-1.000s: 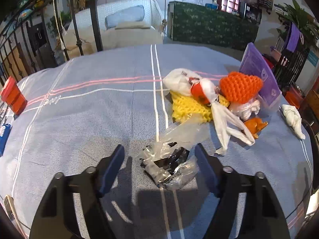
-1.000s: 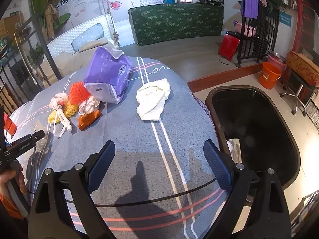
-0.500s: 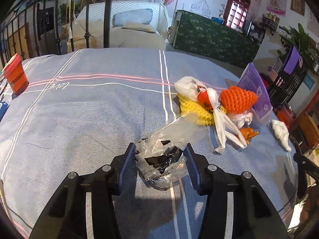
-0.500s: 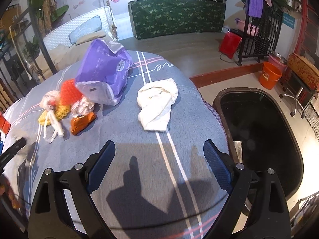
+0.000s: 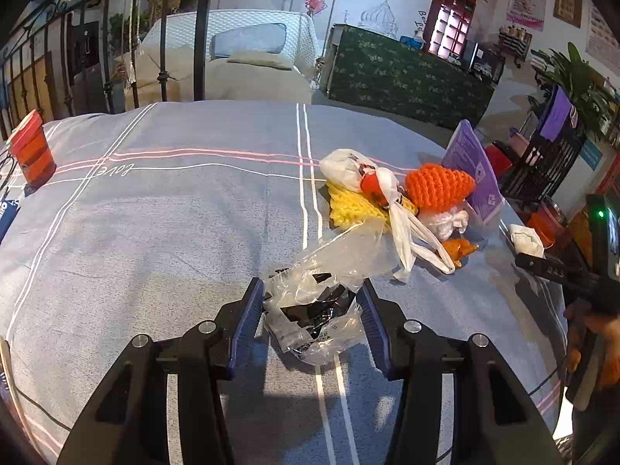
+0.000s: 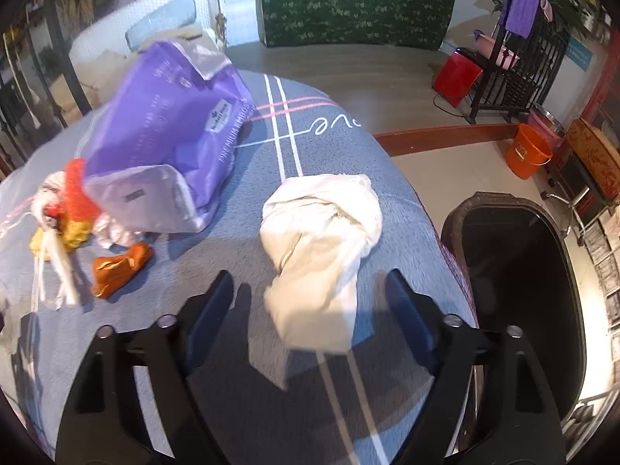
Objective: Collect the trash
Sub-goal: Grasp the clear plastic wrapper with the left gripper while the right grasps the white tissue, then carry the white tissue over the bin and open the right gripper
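Left hand-held gripper (image 5: 310, 312) clamped on a crumpled clear plastic wrapper (image 5: 316, 310); black contents inside hard to make out. Right hand-held gripper (image 6: 310, 302) closing, pads not yet touching the white cloth (image 6: 319, 248) between them on the counter (image 6: 217, 271); cloth's long axis runs straight ahead, near end blurred.

Table under a grey-blue cloth (image 5: 174, 232) with white and pink stripes. Landmark: purple bag (image 6: 170, 135).
- Orange knit piece (image 5: 440, 186), touching its left side.
- Yellow knit piece (image 5: 348, 205), white plastic bag (image 5: 345, 168): left of that.
- Orange wrapper (image 6: 120, 267): in front.
- Crumpled white cloth (image 6: 321, 240): to its right, near the table edge.
- Clear plastic wrapper (image 5: 317, 302): nearer front-left.
- Red carton (image 5: 33, 149): far left.
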{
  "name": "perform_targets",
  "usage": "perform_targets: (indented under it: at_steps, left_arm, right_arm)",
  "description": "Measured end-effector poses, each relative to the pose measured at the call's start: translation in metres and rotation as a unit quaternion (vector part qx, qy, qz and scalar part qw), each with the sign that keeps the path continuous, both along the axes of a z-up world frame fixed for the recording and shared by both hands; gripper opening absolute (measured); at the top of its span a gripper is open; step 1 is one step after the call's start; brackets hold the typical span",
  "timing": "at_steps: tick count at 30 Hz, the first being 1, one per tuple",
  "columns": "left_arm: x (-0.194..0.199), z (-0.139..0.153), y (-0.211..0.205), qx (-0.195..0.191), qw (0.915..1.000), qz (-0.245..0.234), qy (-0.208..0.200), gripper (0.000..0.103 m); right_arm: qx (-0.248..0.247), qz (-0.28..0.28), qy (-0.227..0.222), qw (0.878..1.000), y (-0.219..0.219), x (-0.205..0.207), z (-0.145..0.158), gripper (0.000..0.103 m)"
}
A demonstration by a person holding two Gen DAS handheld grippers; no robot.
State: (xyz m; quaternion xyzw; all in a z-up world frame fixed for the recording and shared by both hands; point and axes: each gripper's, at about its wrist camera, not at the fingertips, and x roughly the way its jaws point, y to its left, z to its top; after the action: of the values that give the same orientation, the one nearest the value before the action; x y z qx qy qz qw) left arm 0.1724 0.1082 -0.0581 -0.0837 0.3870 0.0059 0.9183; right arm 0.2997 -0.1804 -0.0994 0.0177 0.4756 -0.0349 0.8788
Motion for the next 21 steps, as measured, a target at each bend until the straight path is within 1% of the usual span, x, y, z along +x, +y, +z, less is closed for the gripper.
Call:
perform_targets:
  at_steps: [3,5,6,8,9,11,14,17,21]
  left_arm:
    - [-0.001,-0.002,-0.005,-0.003,0.9999,-0.009,0.005,0.049]
    - [-0.002,-0.004,-0.007,-0.011,0.9998,-0.014,0.007,0.049]
    - [-0.003,-0.005,-0.008,-0.013,0.9998,-0.016,0.009,0.049]
    - [-0.003,-0.006,-0.013,-0.010,0.9997,-0.018,0.010,0.049]
    - [-0.003,-0.006,-0.015,-0.008,0.9997,-0.020,0.010,0.049]
    - [-0.004,-0.007,-0.019,-0.010,0.9996,-0.023,0.010,0.049]
    - [-0.006,-0.006,-0.026,-0.013,0.9995,-0.028,0.011,0.049]
    - [-0.008,-0.004,-0.032,-0.008,0.9993,-0.034,0.008,0.049]
    - [-0.013,-0.001,-0.044,-0.008,0.9989,-0.046,0.002,0.049]
  right_arm:
    - [-0.015,0.000,0.003,1.000,0.002,0.004,-0.003,0.062]
    - [-0.023,0.001,-0.001,1.000,0.002,0.002,-0.001,0.046]
    - [-0.023,0.001,-0.003,1.000,0.003,0.003,-0.001,0.044]
    - [-0.018,0.002,-0.004,1.000,0.001,0.001,-0.001,0.033]
    - [-0.014,0.003,-0.007,1.000,0.000,-0.002,0.000,0.029]
    - [-0.003,0.003,-0.014,1.000,-0.003,-0.008,0.003,0.019]
    - [0.009,0.003,-0.026,1.000,-0.005,-0.015,0.008,0.014]
    - [0.020,0.002,-0.035,0.999,-0.007,-0.023,0.013,0.014]
    - [0.027,0.000,-0.056,0.998,-0.013,-0.044,0.024,0.014]
